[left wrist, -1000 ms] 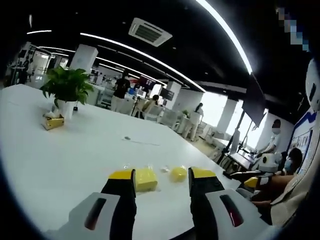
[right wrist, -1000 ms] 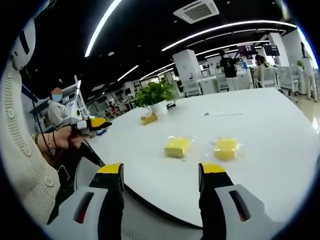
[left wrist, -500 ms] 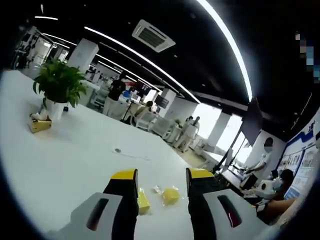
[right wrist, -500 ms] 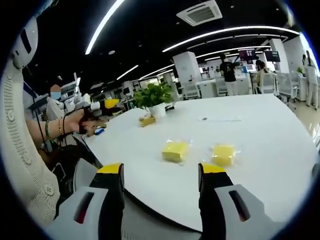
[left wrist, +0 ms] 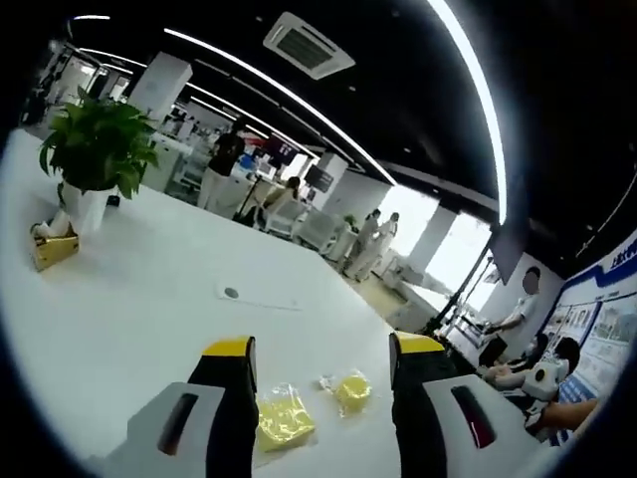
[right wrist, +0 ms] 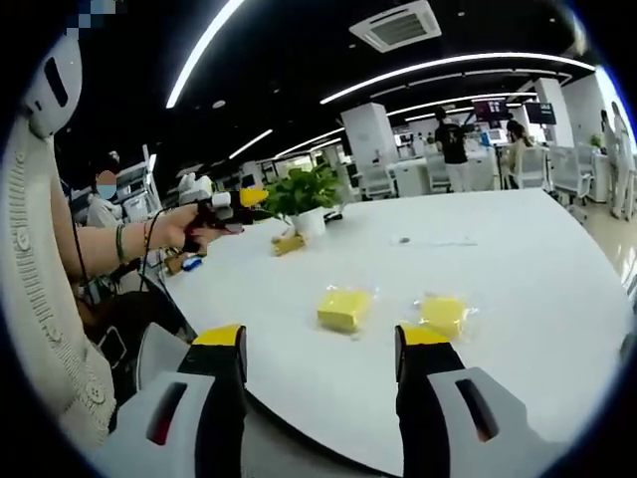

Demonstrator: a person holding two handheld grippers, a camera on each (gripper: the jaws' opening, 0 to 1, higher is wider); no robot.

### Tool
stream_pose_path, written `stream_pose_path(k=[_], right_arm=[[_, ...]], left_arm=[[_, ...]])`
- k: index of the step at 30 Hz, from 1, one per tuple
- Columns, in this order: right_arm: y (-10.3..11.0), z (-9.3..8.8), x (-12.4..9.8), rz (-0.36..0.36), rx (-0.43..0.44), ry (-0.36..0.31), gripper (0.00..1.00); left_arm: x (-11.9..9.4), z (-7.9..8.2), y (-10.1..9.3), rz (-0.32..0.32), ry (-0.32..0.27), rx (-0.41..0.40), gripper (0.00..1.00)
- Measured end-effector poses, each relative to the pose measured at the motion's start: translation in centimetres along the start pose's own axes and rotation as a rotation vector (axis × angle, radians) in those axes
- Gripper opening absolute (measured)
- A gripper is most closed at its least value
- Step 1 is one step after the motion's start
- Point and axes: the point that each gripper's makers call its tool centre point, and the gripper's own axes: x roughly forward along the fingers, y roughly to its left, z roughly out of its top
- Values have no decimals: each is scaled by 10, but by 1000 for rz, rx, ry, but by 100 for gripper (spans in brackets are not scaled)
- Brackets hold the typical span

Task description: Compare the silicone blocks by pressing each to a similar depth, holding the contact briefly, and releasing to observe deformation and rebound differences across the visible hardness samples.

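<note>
Two yellow silicone blocks in clear wrappers lie on the white counter (right wrist: 518, 239), apart from each other with bare surface between them. In the right gripper view the squarer block (right wrist: 344, 308) sits to the left and the second block (right wrist: 443, 314) to the right, just above the right gripper's (right wrist: 323, 339) right-hand finger tip; both are ahead of the fingers and untouched. Those fingers (right wrist: 223, 344) stand wide apart, holding nothing. In the left gripper view the squarer block (left wrist: 282, 420) lies just beside the inner edge of the left-hand finger (left wrist: 231, 357), partly hidden by it, and the rounder-looking block (left wrist: 352, 391) lies between the two fingers, nearer the right-hand one. The left gripper (left wrist: 324, 351) is likewise spread open and empty; whether it touches the counter cannot be told. In the right gripper view this other gripper (right wrist: 231, 204) appears at the left, held in a hand (right wrist: 179, 231) above the counter's edge, near a potted plant (right wrist: 307, 195) and a small yellow box (right wrist: 290, 242). Further back, people (right wrist: 454, 139) stand among desks under long ceiling lights (right wrist: 448, 62).
</note>
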Motion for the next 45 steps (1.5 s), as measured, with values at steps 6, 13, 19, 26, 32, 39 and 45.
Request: stream_pose_path(k=[6,13,19,26,32,39,45], right_arm=[[-11,-2,4,-28,-4,12,58],[-30,-4,6,-62,9,41,57],[-39,-7,11,-83,23,68,57],[-47,-14,16,-97,37,101,57],[-50,-16,21,-104,44,113,57],[-55,-20,22,-118,62,130,57],[-58,-22,22,-130,64,140,57]], left_arm=[[30,-45,40,39,130,-112,59],[56,-87,67,45,221,-147,64],[74,-110,80,41,259,-174,62],[91,-130,89,27,303,-191,59],[102,-145,97,4,342,-238,48],[109,-163,95,-35,370,-444,30],[109,-174,96,-41,372,-541,19]])
